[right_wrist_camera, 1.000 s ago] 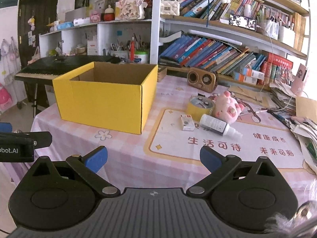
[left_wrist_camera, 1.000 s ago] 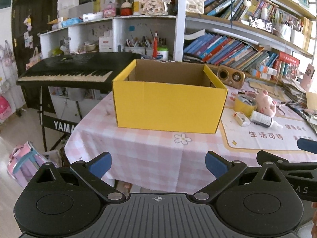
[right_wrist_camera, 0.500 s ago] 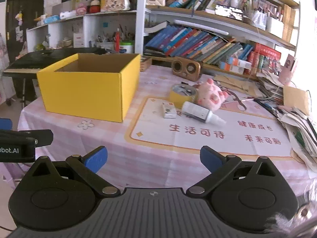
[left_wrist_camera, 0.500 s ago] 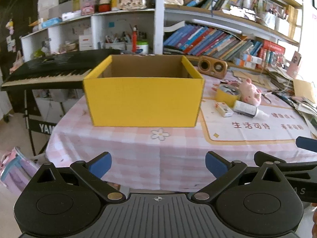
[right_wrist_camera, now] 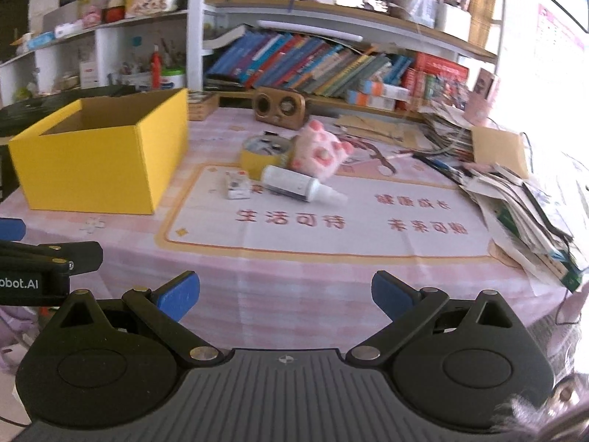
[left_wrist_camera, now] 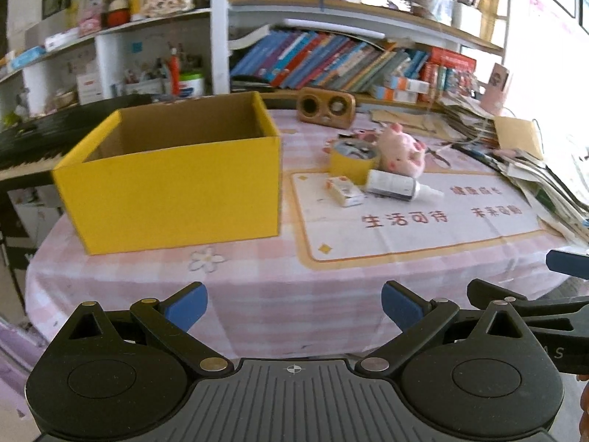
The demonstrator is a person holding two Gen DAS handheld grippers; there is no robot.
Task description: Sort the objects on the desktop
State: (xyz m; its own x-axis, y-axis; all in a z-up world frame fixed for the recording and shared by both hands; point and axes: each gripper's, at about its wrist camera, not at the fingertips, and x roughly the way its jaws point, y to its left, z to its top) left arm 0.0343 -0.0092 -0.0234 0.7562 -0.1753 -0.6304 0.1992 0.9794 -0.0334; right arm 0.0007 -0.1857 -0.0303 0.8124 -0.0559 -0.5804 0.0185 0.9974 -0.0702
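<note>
Ahead of our left tongs (left_wrist_camera: pixel 294 304) and right tongs (right_wrist_camera: pixel 285 296), both spread apart and empty, the tape roll (right_wrist_camera: pixel 263 157), bottle (right_wrist_camera: pixel 296 184), small packet (right_wrist_camera: pixel 235 185) and plush pig (right_wrist_camera: pixel 319 153) wait unsorted; the yellow box (left_wrist_camera: pixel 173 188) looks empty.

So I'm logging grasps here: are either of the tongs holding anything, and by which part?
Nothing is held. Left tongs and right tongs are both open, short of the table.

box (left_wrist_camera: pixel 173 199) left on table (left_wrist_camera: pixel 257 294), tape roll (left_wrist_camera: pixel 351 162), bottle (left_wrist_camera: pixel 394 184), plush toy (left_wrist_camera: pixel 401 151) right of it
</note>
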